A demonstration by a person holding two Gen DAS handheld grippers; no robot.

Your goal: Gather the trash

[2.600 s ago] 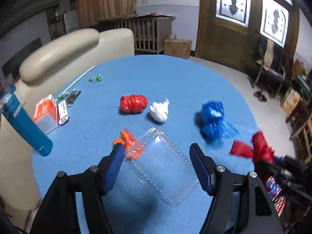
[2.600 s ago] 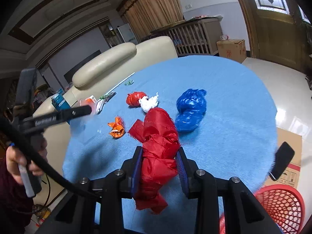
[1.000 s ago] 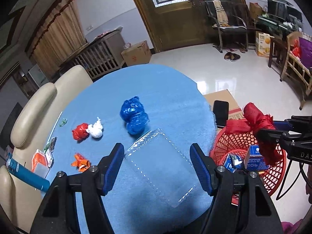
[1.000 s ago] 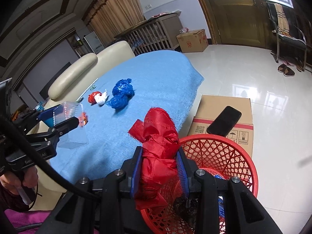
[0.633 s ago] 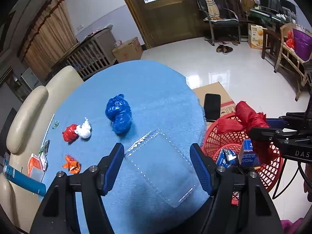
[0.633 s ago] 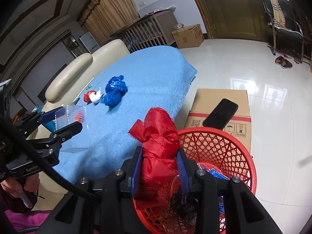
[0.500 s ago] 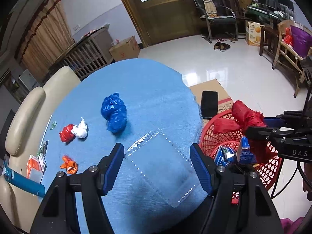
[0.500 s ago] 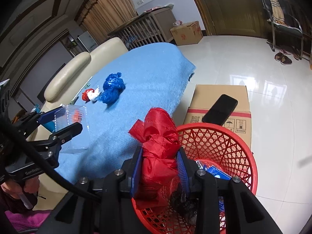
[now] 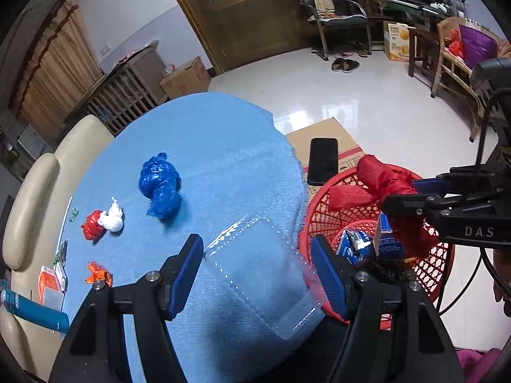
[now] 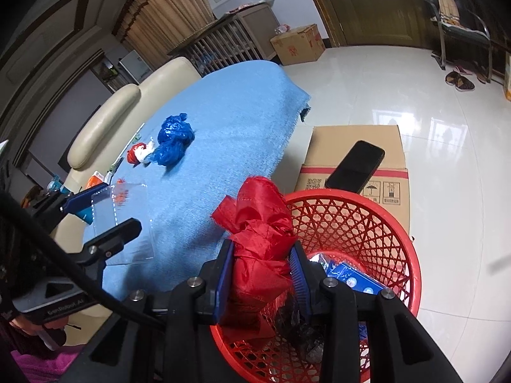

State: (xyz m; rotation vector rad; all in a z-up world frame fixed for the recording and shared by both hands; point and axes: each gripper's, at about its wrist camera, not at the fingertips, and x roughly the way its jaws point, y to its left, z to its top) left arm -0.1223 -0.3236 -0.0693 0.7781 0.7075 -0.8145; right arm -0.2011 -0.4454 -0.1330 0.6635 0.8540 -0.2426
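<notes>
Desk (image 9: 204, 146) under blue cloth, tiled floor beside. Right tongs (image 10: 260, 274) pinch red fabric wad (image 10: 258, 223) over red basket (image 10: 377, 220); left tongs (image 9: 257, 266) pinch clear plastic tray (image 9: 258, 271), angled down.

We cannot read the small packets (image 9: 60, 257) at the table's far edge; the red cloth (image 10: 260, 255) hides the basket's (image 10: 367, 223) near contents.

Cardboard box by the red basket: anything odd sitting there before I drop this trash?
Yes. A black phone lies loose on the cardboard box right behind the red basket, not trash, and close to where the right gripper holds the red bag.
</notes>
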